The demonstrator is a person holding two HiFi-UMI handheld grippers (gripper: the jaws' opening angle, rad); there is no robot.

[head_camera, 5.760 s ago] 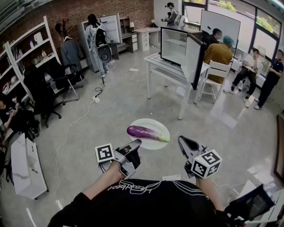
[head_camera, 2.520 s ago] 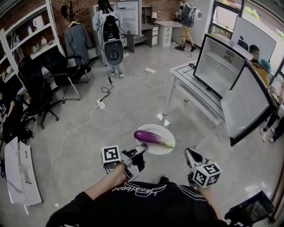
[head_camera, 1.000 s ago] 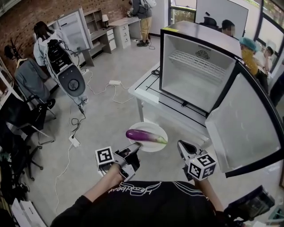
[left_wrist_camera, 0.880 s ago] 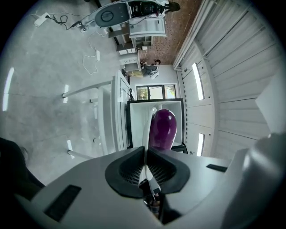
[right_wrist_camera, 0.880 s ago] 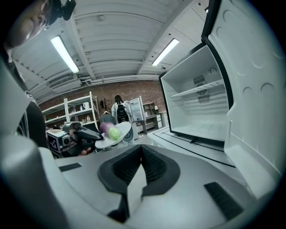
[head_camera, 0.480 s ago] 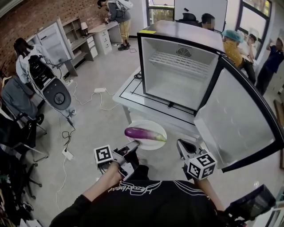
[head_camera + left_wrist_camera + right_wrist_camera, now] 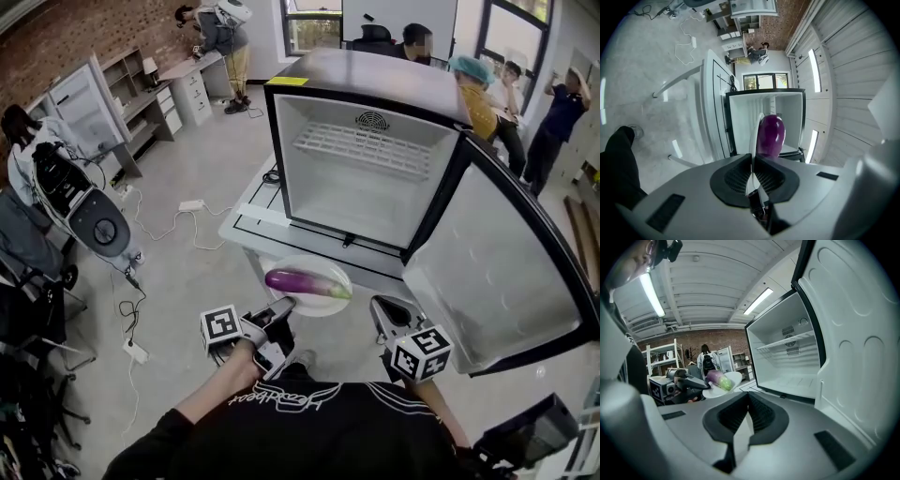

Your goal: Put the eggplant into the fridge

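Since the eggplant (image 7: 305, 281) only lies loose on the plate (image 7: 330, 304), the main risk is roll-off. Left gripper (image 7: 284, 307) is clenched on the plate's near rim and nowhere else, so the whole load hangs off one thin edge. Any tilt or jerk going in could send it over the far or right rim.

Second risk: the smooth rim pivots or slips in that narrow bite.

Third: the plate clips the lower lip of the fridge (image 7: 361, 173) or the open door (image 7: 497, 272) on the right and gets knocked.

Right gripper (image 7: 380, 309) has its jaws closed together with nothing in them. It sits near the plate's right edge but apart from it, so it gives no support.

The plate is carried in the air by the near edge of the table (image 7: 255, 217), short of the fridge opening.

Eggplant is long and glossy purple, lying across the plate's middle. Its rounded end points to the left rim, the pale green stem end to the right rim. Being round and slick, I'd expect it to roll easily.
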